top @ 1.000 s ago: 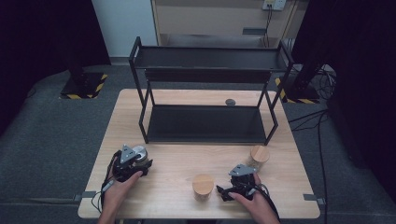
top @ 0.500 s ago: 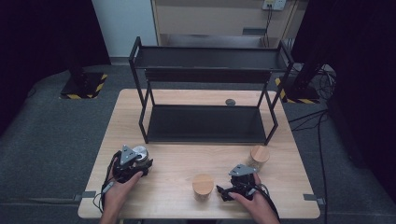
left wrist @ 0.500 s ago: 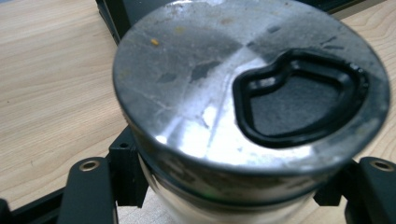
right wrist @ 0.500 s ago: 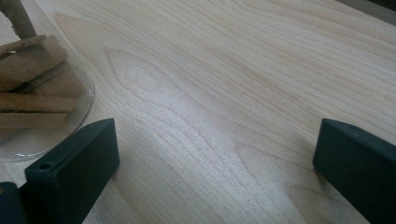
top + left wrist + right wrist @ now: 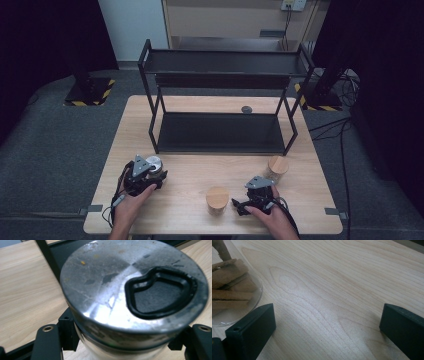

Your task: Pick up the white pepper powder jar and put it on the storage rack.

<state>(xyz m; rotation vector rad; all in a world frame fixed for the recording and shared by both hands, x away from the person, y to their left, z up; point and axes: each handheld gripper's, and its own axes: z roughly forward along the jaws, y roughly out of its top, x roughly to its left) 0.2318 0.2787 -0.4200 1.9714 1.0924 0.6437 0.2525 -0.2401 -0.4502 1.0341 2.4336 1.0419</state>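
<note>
- The metal canister (image 5: pixel 130 302) sits near the front left of the tabletop (image 5: pixel 190 170), and we see it clamped between the jaws of the left tool (image 5: pixel 150 172), which press on its sides just under the lid.
- In the left gripper view we look onto its scratched, shiny lid, which carries a black raised ring set off to one side; in the high view the canister (image 5: pixel 153 163) shows as a small silver disc at the tip of that tool.
- We see the canister standing upright, its base on the wood, just in front of the black two-level rack (image 5: pixel 220 130).
- The person's left hand (image 5: pixel 127 205) wraps the tool from behind, and a cable trails back toward the tabletop's front edge.
- The right tool (image 5: pixel 239 205) lies low at the front right, its jaws spread wide with bare wood between them in the right gripper view.
- Just beside its left jaw in that view stands a glass jar (image 5: pixel 232 290) holding brown sticks; from above, this jar (image 5: pixel 217 199) has a round wooden lid.
- A second wooden-lidded jar (image 5: pixel 277 167) stands farther back on the right, apart from both tools.
- A small dark disc (image 5: pixel 246 109) lies on the tabletop behind the rack's lower shelf.
</note>
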